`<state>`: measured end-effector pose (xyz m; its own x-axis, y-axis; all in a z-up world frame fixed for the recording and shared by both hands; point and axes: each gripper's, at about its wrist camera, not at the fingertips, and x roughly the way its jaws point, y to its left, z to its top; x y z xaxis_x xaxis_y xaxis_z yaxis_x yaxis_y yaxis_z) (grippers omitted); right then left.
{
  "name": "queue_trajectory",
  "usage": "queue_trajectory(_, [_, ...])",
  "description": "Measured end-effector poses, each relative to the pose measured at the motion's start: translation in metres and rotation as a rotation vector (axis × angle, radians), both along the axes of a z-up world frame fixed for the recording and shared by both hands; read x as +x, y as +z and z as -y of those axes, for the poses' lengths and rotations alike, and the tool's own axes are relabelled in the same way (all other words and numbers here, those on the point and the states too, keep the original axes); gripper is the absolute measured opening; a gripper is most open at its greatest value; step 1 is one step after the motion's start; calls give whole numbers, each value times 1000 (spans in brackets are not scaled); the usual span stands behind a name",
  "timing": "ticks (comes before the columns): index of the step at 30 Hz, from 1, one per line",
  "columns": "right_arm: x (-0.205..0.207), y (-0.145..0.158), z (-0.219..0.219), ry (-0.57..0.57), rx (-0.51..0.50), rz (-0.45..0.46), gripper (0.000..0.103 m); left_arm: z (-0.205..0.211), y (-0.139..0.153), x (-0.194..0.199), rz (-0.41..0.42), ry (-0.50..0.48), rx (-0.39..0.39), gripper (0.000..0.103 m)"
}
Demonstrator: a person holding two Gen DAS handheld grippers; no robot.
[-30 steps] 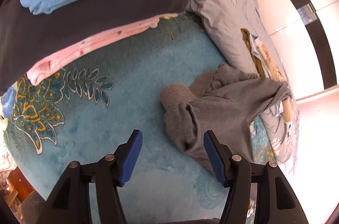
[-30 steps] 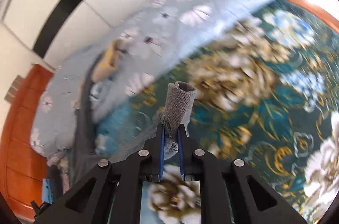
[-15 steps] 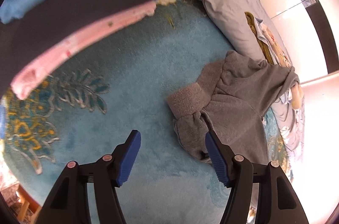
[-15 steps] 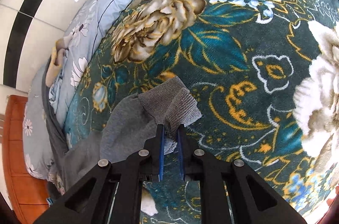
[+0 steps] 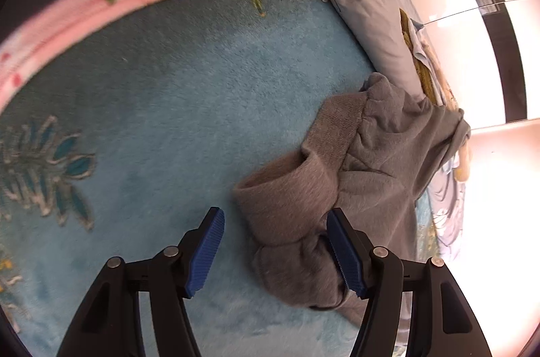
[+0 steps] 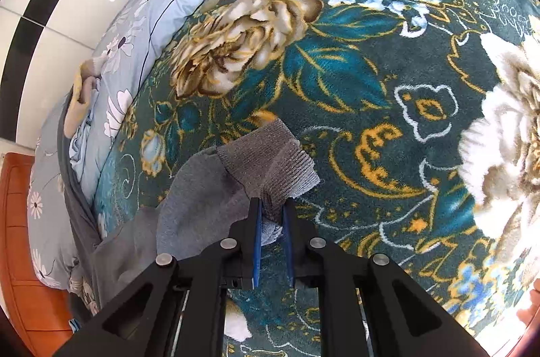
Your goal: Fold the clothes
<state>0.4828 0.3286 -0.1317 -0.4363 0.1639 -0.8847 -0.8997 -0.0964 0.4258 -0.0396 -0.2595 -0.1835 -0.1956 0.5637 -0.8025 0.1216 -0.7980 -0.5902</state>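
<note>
Your grey sweatshirt (image 5: 371,174) lies crumpled on the plush teal blanket (image 5: 168,107), fleecy with ribbed cuffs. Your right tongs (image 6: 271,215) pinch one ribbed cuff (image 6: 270,154); your left tongs (image 5: 275,242) gape wide around another bunched sleeve. Only the left view shows the pink folded cloth (image 5: 84,16)

Bare blanket (image 5: 175,107) left of gray garment (image 5: 364,174) — folded pile (image 5: 101,6) apparently crowds beyond.
</note>
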Motion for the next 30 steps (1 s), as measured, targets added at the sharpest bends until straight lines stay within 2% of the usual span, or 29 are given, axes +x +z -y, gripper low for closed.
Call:
queue_trajectory(1, [-1, 0, 0, -5, 3, 3, 12, -1, -1, -1, -3, -8, 4, 65])
queue_trajectory(3, [-2, 1, 0, -12, 4, 6, 12, -7, 1, -4, -15, -32, -13, 57])
queue_trajectory(5, [-2, 2, 0, -19, 4, 2, 12, -13, 5, -6, -37, -53, -37, 32])
queue_trajectory(7, [-3, 4, -1, -20, 8, -6, 12, -15, 12, -9, -59, -62, -51, 16])
queue_trajectory(8, [-3, 5, -2, -20, 10, -11, 12, -14, 19, -9, -79, -57, -64, 14])
queue_trajectory(13, [-6, 25, -6, 11, 59, -59, 12, -6, 61, -10, -175, -34, -93, 11])
queue_trajectory(17, [-1, 48, 2, 77, 130, -108, 12, -1, 88, 4, -252, -83, -135, 10])
queue_trajectory(19, [7, 45, 10, 94, 135, -93, 12, 4, 86, 12, -253, -114, -169, 10])
queue_trajectory(21, [21, 27, 18, 78, 87, -70, 12, 10, 79, 21, -243, -130, -201, 11])
queue_trajectory(25, [45, -10, 33, 45, 4, -34, 12, 31, 52, 36, -173, -69, -216, 10])
queue_trajectory(27, [49, -20, 38, 47, -18, -23, 11, 38, 40, 42, -144, -48, -224, 10])
queue_trajectory(30, [51, -24, 39, 70, -33, -9, 12, 47, 27, 49, -112, -14, -192, 10])
